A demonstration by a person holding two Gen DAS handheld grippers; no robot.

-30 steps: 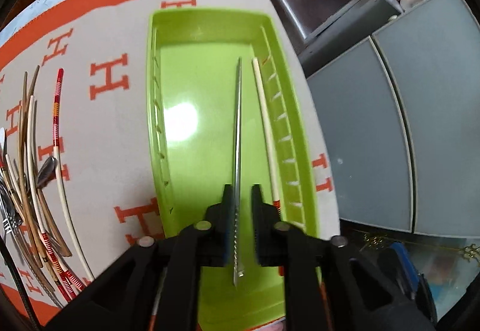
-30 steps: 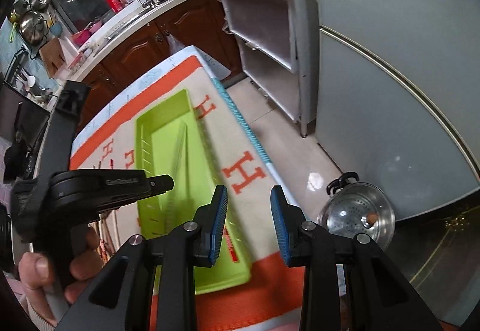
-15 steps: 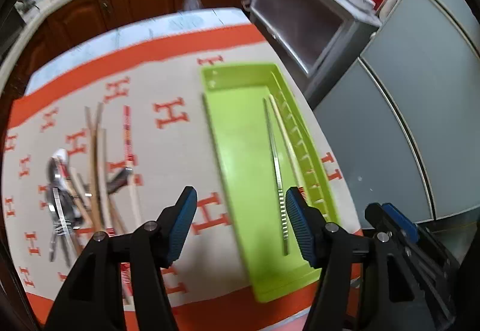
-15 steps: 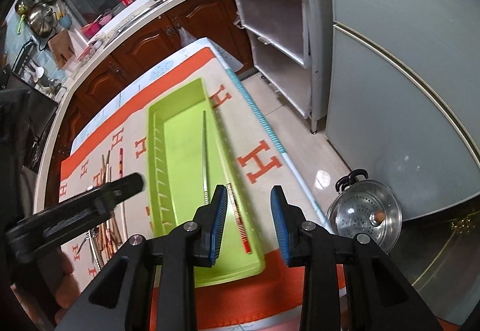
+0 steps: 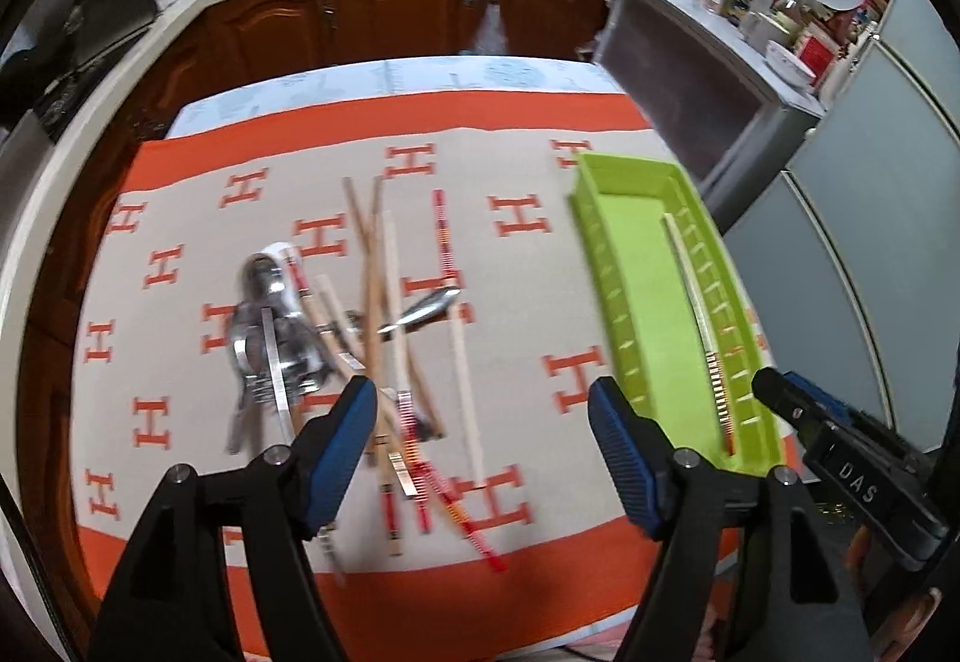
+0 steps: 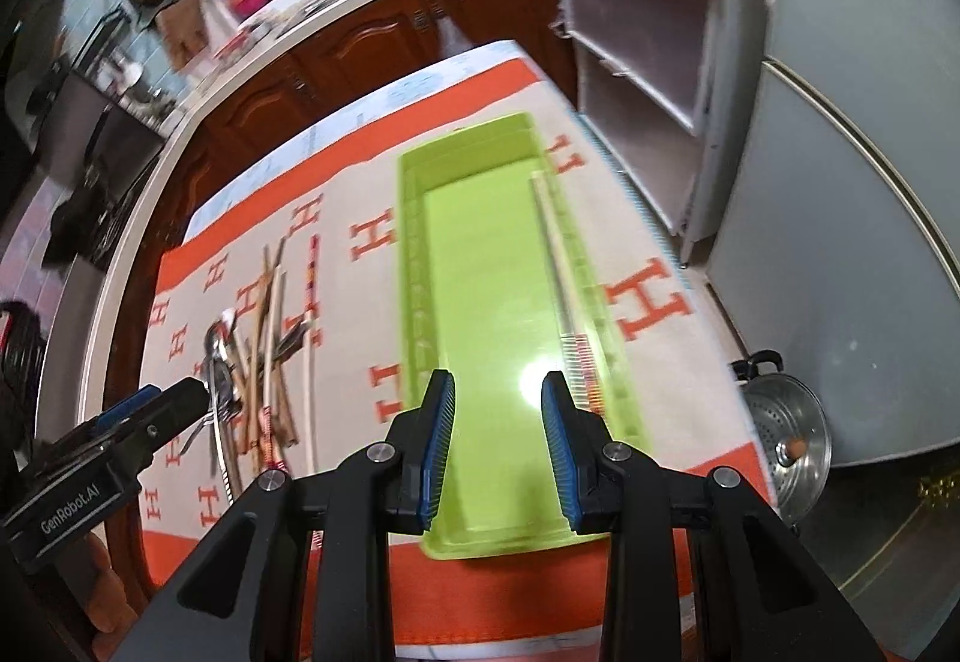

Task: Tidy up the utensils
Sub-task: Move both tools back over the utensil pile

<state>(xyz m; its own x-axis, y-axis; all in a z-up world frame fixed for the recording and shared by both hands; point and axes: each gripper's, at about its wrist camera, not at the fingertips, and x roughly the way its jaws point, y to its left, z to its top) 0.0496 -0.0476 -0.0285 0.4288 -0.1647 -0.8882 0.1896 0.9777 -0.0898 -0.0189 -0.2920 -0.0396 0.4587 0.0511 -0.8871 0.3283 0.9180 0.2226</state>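
Note:
A green tray [image 5: 636, 326] lies on the right of the orange-and-beige cloth and holds chopsticks [image 5: 699, 314] along its right wall. It also shows in the right wrist view [image 6: 498, 314], with the chopsticks [image 6: 558, 278] inside. A pile of chopsticks and metal spoons [image 5: 360, 338] lies on the cloth left of the tray; the pile shows in the right wrist view too [image 6: 258, 356]. My left gripper [image 5: 483, 446] is open and empty, above the cloth between pile and tray. My right gripper [image 6: 495, 440] is open and empty above the tray's near end.
The table's near edge runs below both grippers. A steel steamer pot [image 6: 786, 434] sits on the floor to the right, by a grey fridge [image 6: 852, 182]. A shelf unit [image 6: 642, 80] and wooden kitchen cabinets [image 5: 384, 14] stand behind the table.
My left gripper let go of a metal chopstick in the tray, opened wide and swung left toward the utensil pile. My right gripper moved left over the tray.

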